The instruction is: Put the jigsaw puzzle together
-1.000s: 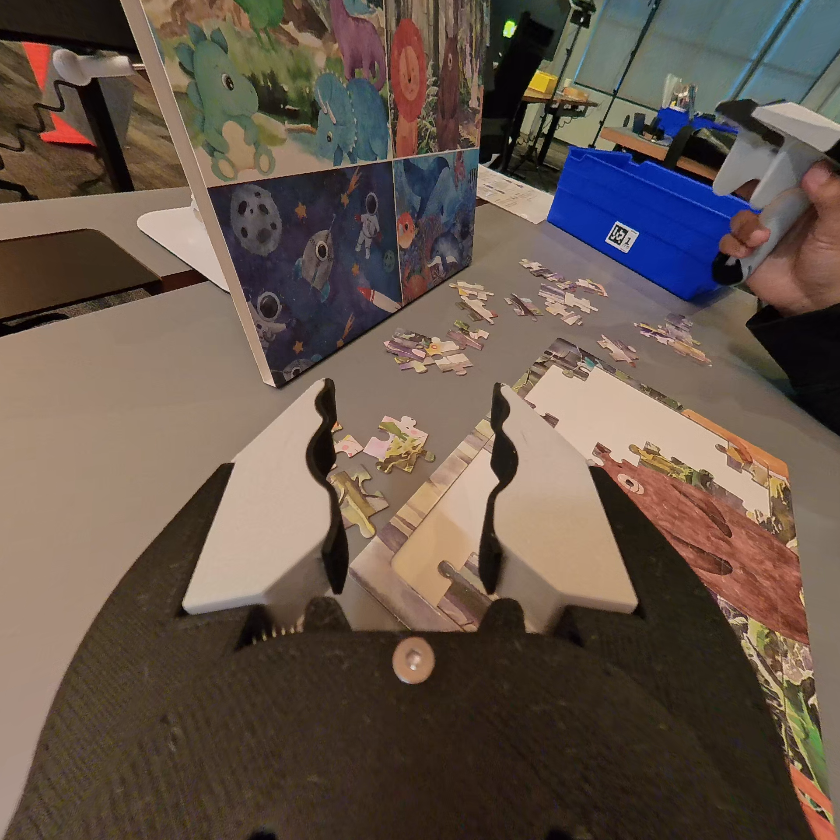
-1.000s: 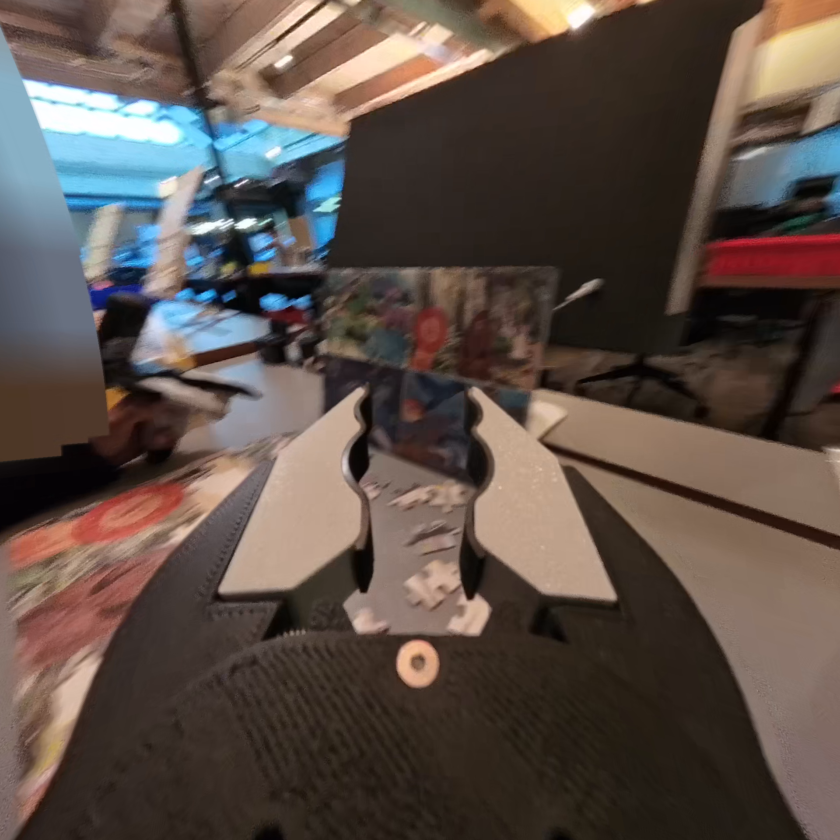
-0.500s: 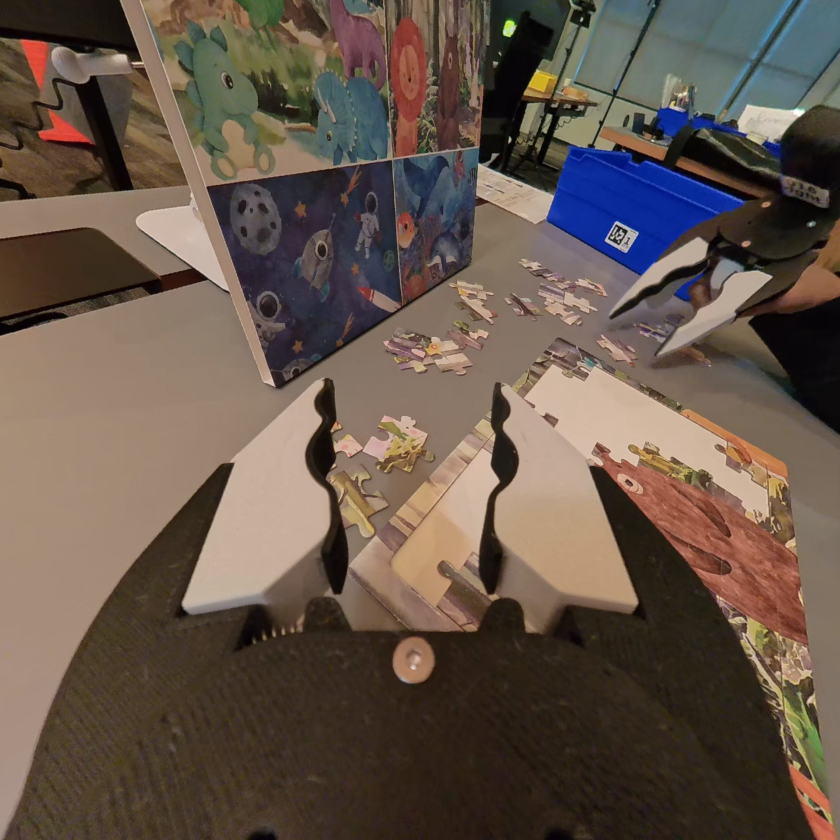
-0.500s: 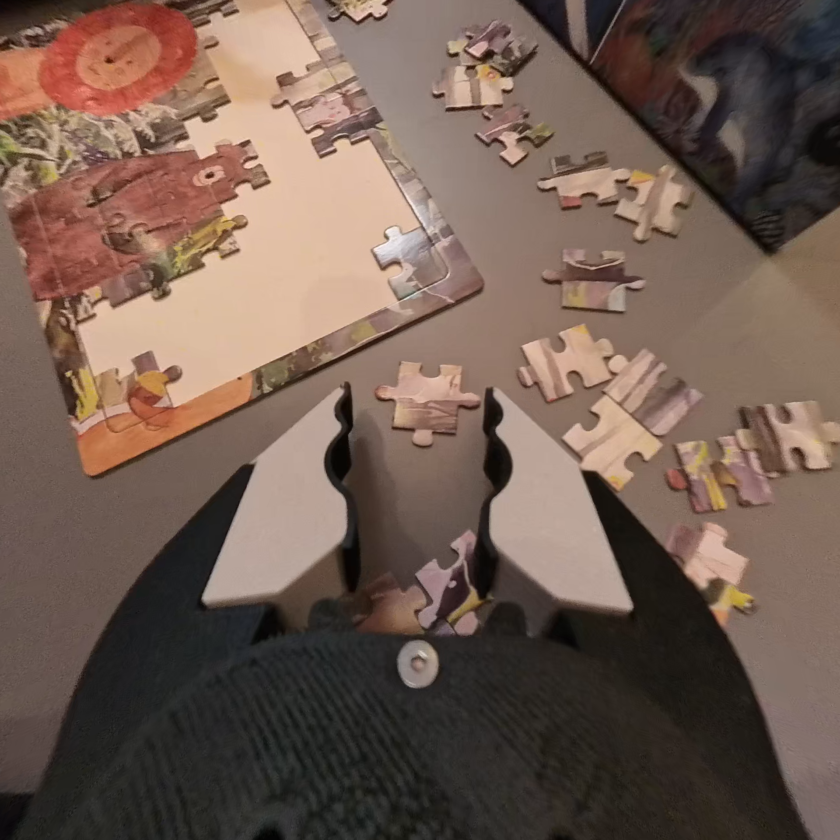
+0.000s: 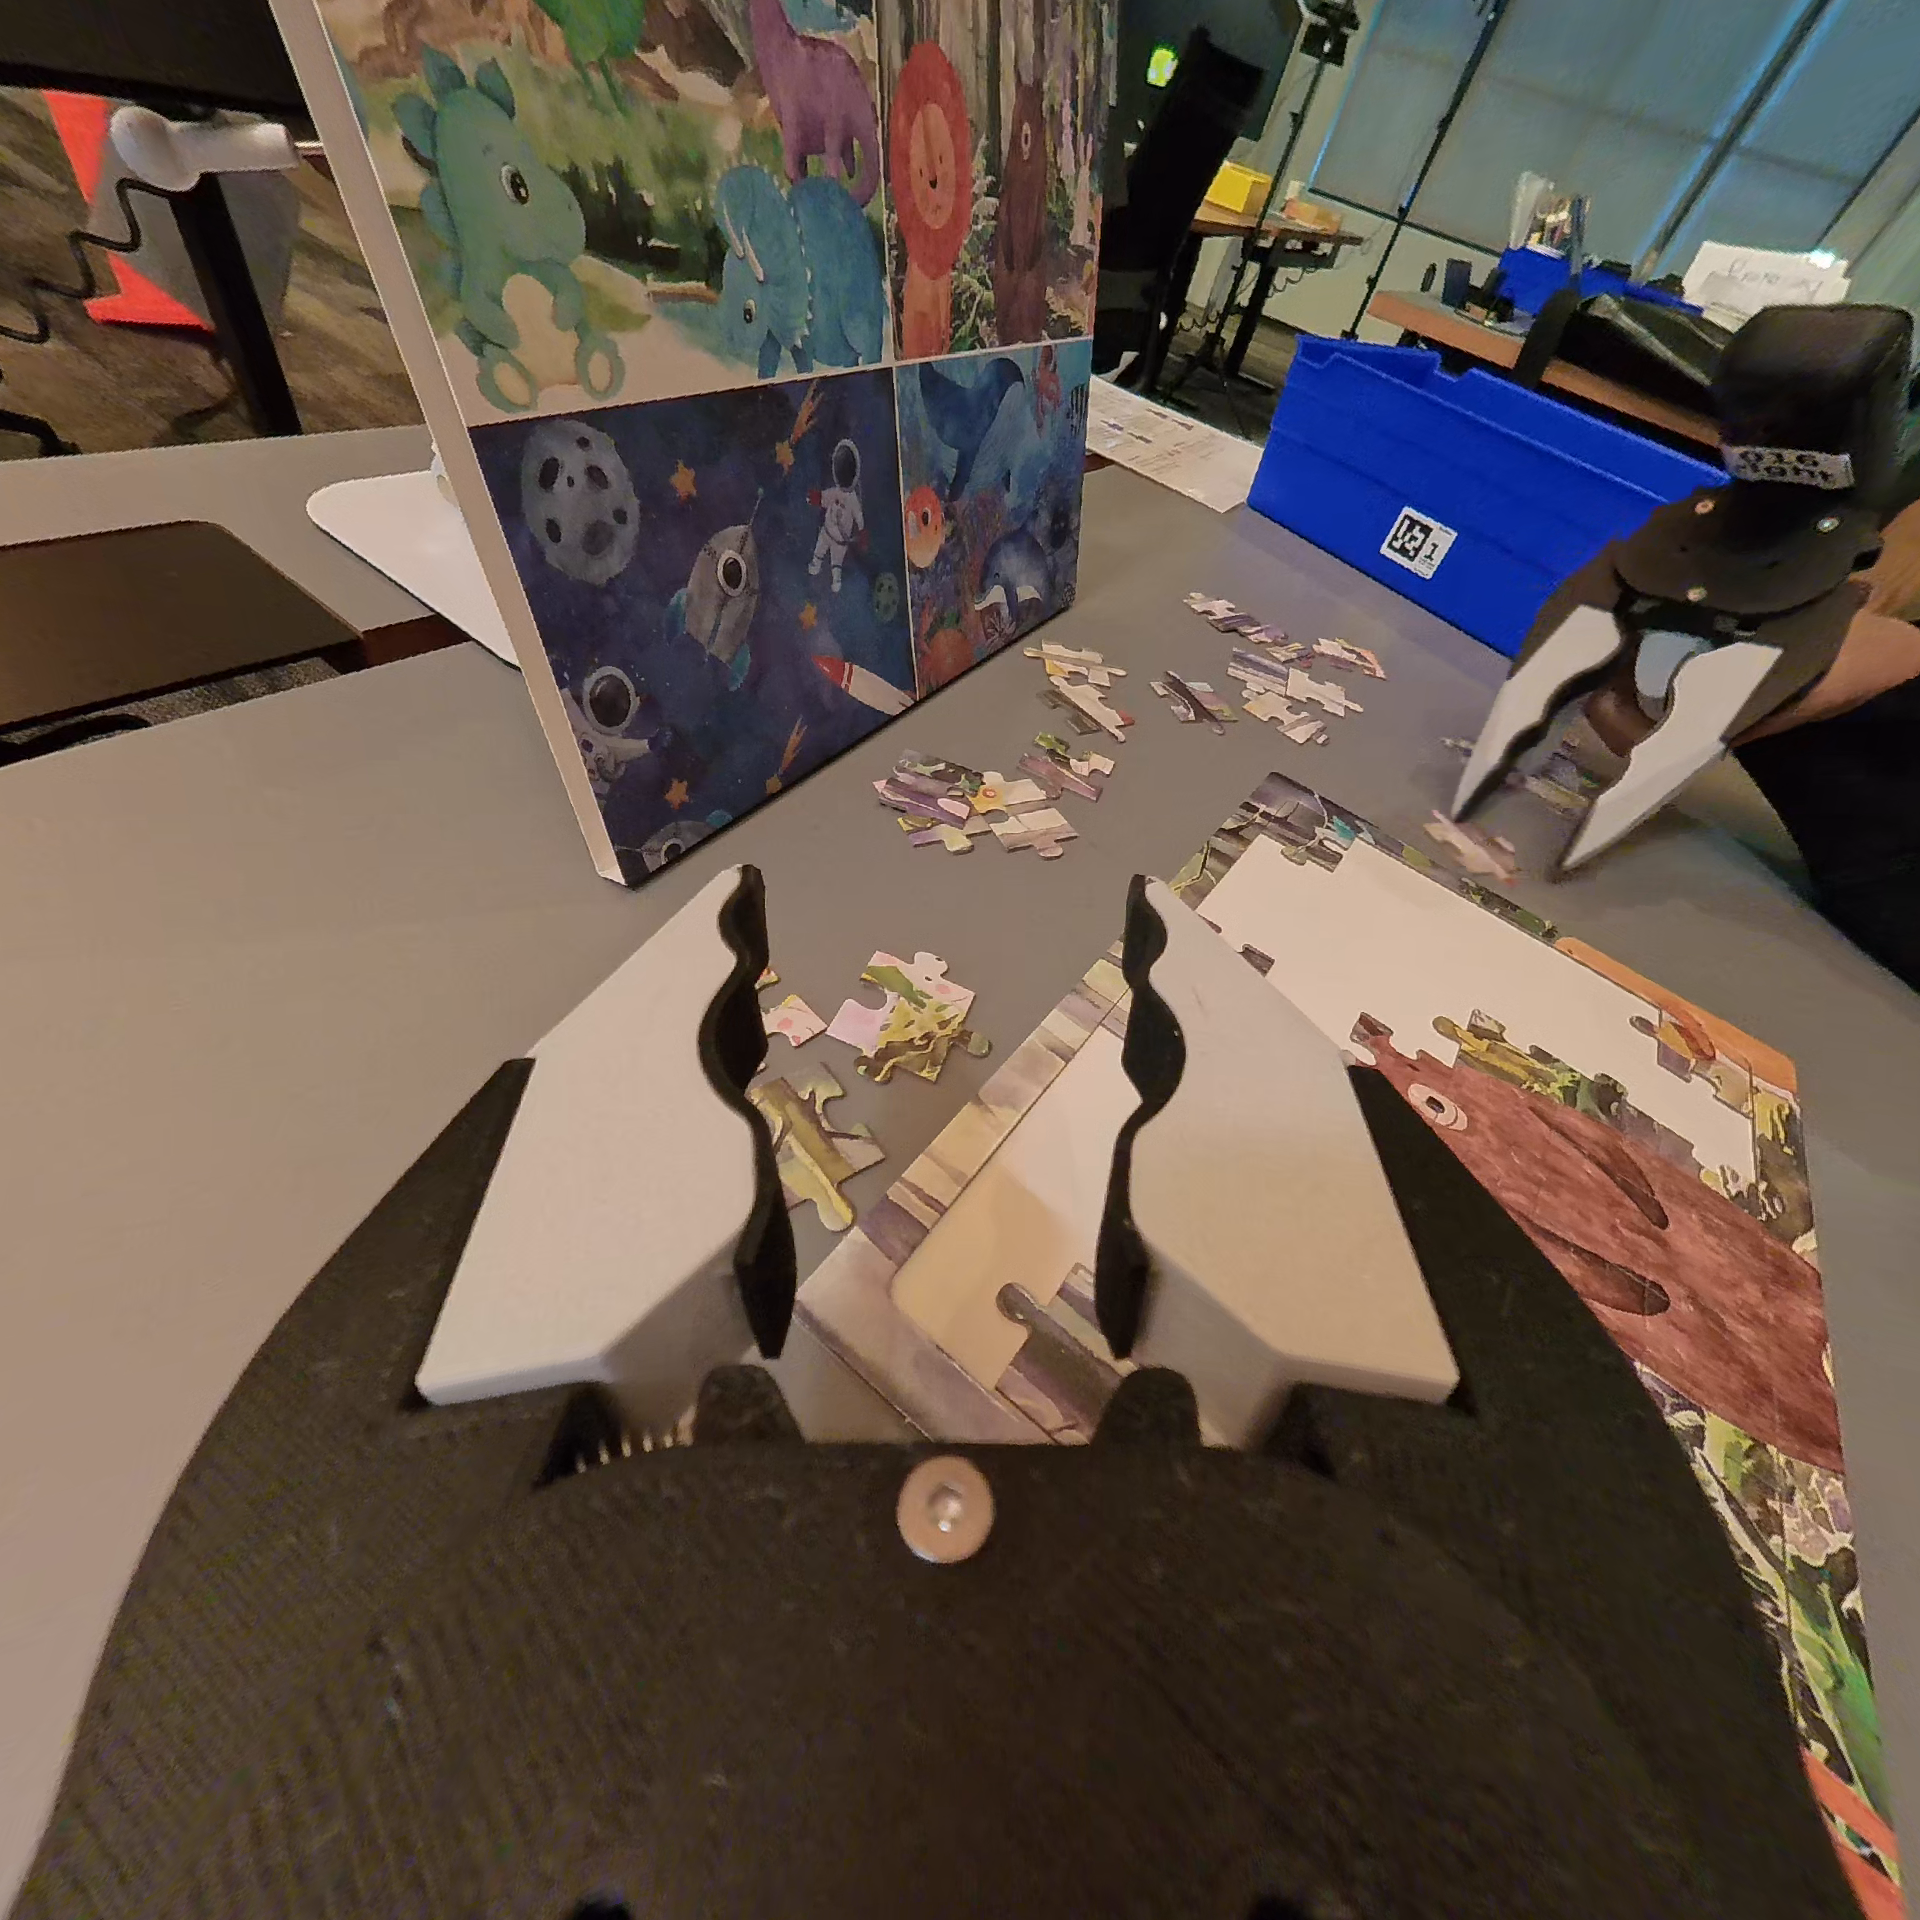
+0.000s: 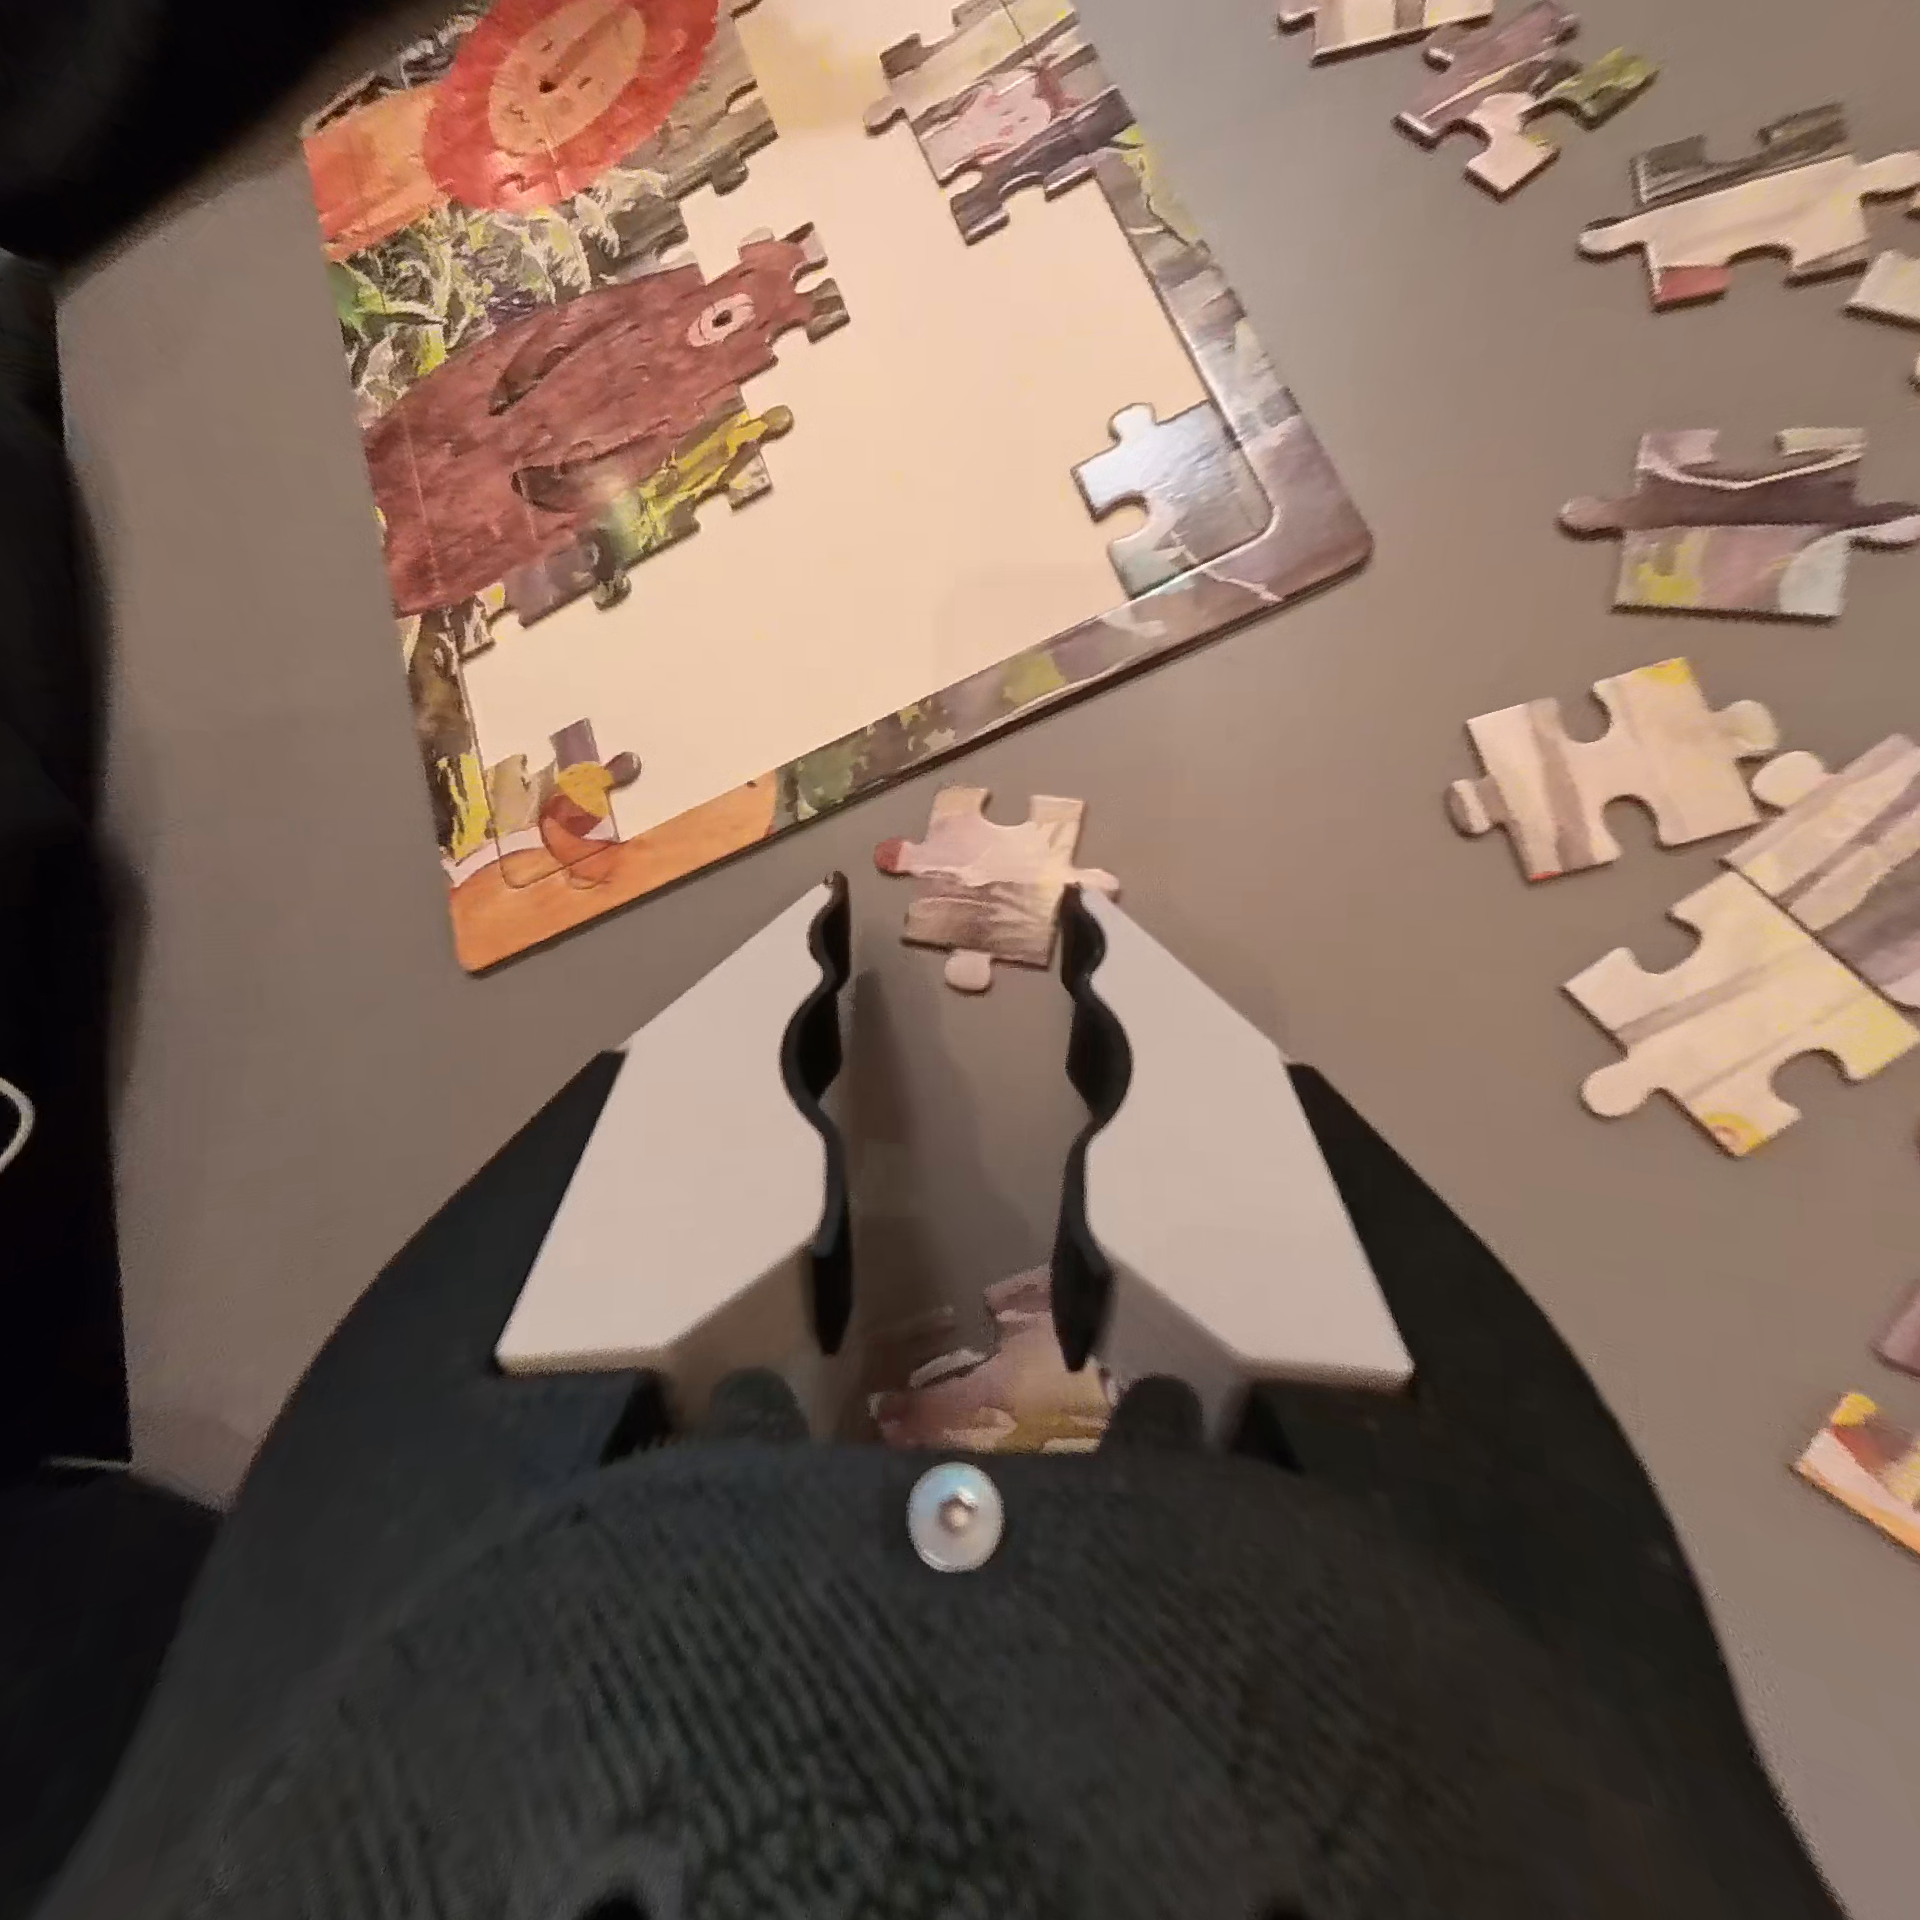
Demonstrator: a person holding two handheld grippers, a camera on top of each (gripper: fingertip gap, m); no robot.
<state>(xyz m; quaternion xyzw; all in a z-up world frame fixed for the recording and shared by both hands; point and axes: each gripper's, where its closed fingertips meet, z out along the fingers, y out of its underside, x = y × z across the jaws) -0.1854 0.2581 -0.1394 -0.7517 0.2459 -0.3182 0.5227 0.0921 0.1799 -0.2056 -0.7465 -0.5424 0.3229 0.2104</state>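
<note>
right tongs [image 6: 951, 904]: held wide apart, nothing gripped, lowered over a loose piece [image 6: 987, 883] just off the tips
left tongs [image 5: 940, 904]: spread too, empty, parked above the puzzle board [image 5: 1351, 935] corner
spare pieces [image 6: 1621, 769]: scattered on the table [image 6: 1299, 1039], right of the right tongs

- Left gripper [image 5: 940, 899]: level and low, pointing forward, fingers [image 5: 623, 1132] spread apart, nothing between them.
- Right gripper [image 6: 948, 899]: tilted steeply downward, fingers [image 6: 717, 1122] apart.

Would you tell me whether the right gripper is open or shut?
Open: the right gripper shows bare table between its fingers.
</note>
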